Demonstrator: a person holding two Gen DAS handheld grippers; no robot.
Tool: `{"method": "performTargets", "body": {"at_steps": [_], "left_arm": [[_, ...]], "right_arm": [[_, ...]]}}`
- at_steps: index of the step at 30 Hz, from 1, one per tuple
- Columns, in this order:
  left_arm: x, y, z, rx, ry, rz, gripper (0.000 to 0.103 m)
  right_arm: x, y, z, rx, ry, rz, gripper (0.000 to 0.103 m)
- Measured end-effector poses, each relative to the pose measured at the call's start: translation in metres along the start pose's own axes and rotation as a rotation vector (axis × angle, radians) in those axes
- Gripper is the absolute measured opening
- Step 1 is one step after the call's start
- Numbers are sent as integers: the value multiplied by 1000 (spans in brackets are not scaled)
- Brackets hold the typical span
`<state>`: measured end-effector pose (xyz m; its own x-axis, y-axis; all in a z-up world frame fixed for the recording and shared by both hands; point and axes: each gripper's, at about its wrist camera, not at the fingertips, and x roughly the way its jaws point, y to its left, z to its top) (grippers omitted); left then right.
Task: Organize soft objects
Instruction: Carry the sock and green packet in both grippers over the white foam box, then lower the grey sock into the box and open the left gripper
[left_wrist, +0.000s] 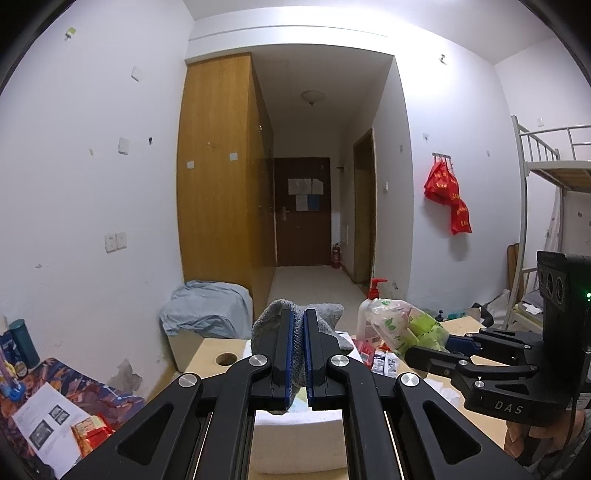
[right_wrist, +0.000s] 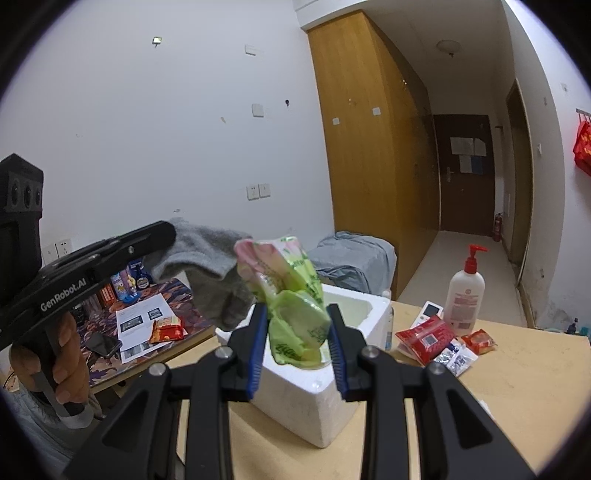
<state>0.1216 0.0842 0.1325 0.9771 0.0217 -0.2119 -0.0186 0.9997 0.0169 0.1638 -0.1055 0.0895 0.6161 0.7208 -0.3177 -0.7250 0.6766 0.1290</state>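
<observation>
My left gripper (left_wrist: 298, 354) is shut on a grey sock (left_wrist: 269, 321) and holds it in the air above a white foam box (left_wrist: 295, 443). The sock also shows in the right wrist view (right_wrist: 210, 269), hanging from the left gripper (right_wrist: 162, 236). My right gripper (right_wrist: 297, 332) is shut on a green and pink tissue pack (right_wrist: 291, 295) and holds it above the foam box (right_wrist: 306, 398). The pack shows in the left wrist view (left_wrist: 402, 325), held by the right gripper (left_wrist: 439, 347).
On the wooden table (right_wrist: 517, 387) lie red snack packets (right_wrist: 424, 338), a small orange packet (right_wrist: 478, 341) and a lotion pump bottle (right_wrist: 463, 295). A low table at the left (right_wrist: 162, 332) holds papers, a phone and bottles. A blue cloth (right_wrist: 354, 262) covers a box behind.
</observation>
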Motion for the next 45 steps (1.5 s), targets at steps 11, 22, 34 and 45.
{"method": "performTargets", "body": {"at_steps": [11, 22, 34, 45], "left_arm": [[54, 7, -6, -12, 50, -40, 5], [102, 19, -26, -41, 144, -59, 5], [128, 16, -44, -32, 221, -58, 5], [139, 15, -53, -14, 260, -13, 68]], "right_arm": [[23, -13, -1, 18, 29, -7, 36], [39, -24, -8, 38, 69, -27, 36], [43, -25, -10, 44, 86, -47, 36], [46, -28, -11, 56, 97, -56, 36]]}}
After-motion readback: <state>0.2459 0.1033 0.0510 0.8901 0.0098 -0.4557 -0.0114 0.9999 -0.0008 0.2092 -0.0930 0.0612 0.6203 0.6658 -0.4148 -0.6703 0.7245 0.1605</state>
